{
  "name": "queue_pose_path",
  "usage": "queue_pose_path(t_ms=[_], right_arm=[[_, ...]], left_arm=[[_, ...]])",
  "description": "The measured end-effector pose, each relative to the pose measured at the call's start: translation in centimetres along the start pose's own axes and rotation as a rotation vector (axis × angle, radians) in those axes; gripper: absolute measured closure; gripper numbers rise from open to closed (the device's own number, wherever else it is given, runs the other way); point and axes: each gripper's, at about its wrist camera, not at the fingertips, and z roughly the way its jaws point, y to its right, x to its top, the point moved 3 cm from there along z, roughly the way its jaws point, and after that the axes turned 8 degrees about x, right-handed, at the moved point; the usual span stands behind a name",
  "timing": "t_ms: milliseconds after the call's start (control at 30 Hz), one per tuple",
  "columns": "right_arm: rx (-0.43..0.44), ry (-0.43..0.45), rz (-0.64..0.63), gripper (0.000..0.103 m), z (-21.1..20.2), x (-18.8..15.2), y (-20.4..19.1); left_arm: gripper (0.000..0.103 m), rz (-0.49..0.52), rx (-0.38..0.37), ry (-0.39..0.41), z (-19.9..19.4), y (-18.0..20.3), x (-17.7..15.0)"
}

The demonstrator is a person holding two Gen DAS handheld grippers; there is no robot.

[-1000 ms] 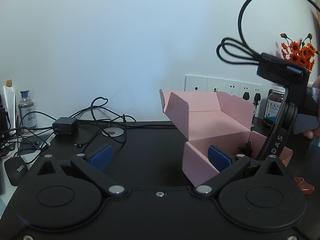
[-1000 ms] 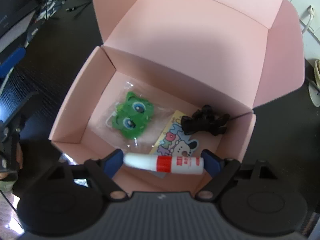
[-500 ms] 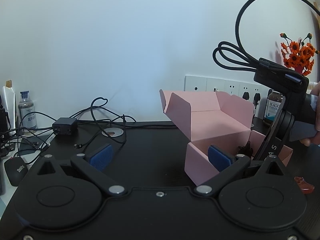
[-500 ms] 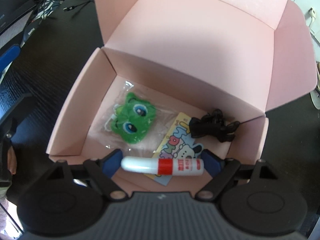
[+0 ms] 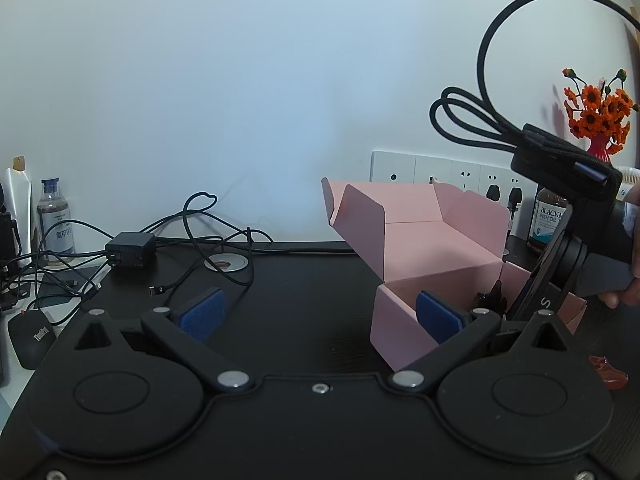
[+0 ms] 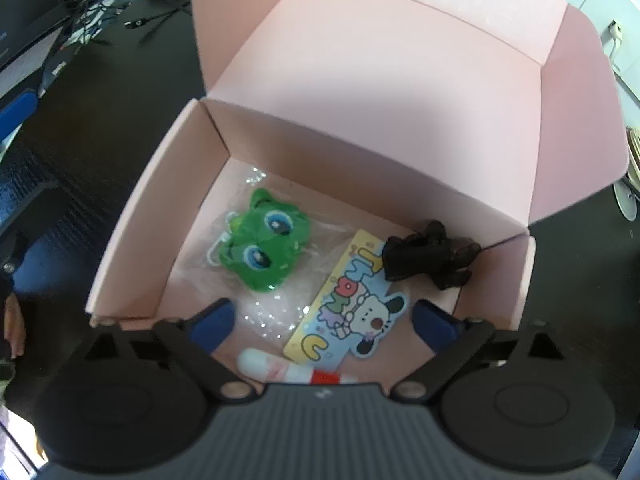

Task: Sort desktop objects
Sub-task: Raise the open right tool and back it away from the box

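**Glue stick dropping into the pink box**

On the black bench (image 5: 304,280), seen from the left wrist camera, the left tongs (image 5: 320,312) stand released, blue pads wide apart with nothing between them. Ahead and to the right sits the pink box (image 5: 424,248), lid flaps raised. Over it the right tongs (image 5: 560,280) point steeply down, gripped by a hand (image 5: 630,276) at the frame edge, a looped black cable above. Behind stands a brown bottle (image 5: 550,220) reading "BLACKM… FISH OIL". At far left lies a black mouse (image 5: 34,336) marked "ThinkPad", with a clear bottle (image 5: 56,224) whose label is too small to read.

Looking down from the right wrist camera, the right tongs (image 6: 320,324) are opening, their pads clear of the white glue stick (image 6: 296,368) with its red band, which lies blurred below them at the box's near wall; its print is unreadable. Inside the box (image 6: 360,128) also lie a green cartoon charm (image 6: 266,250) in clear wrap, a colourful puppy sticker card (image 6: 352,300) and a black hair clip (image 6: 428,256).
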Motion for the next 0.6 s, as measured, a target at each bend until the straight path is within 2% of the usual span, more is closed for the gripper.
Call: queue_pose_path(t_ms=[233, 400, 600], right_arm=[[0.001, 0.009, 0.014, 0.001, -0.5, 0.5, -0.2], [0.047, -0.001, 0.028, 0.001, -1.3, 0.9, -0.2], [0.069, 0.079, 0.009, 0.001, -3.7, 1.0, -0.3]], left_arm=[[0.000, 0.005, -0.002, -0.006, 0.0, 0.1, 0.0], [0.000, 0.000, -0.001, -0.011, 0.1, 0.1, 0.0], [0.000, -0.001, -0.001, -0.017, 0.2, 0.0, 0.0]])
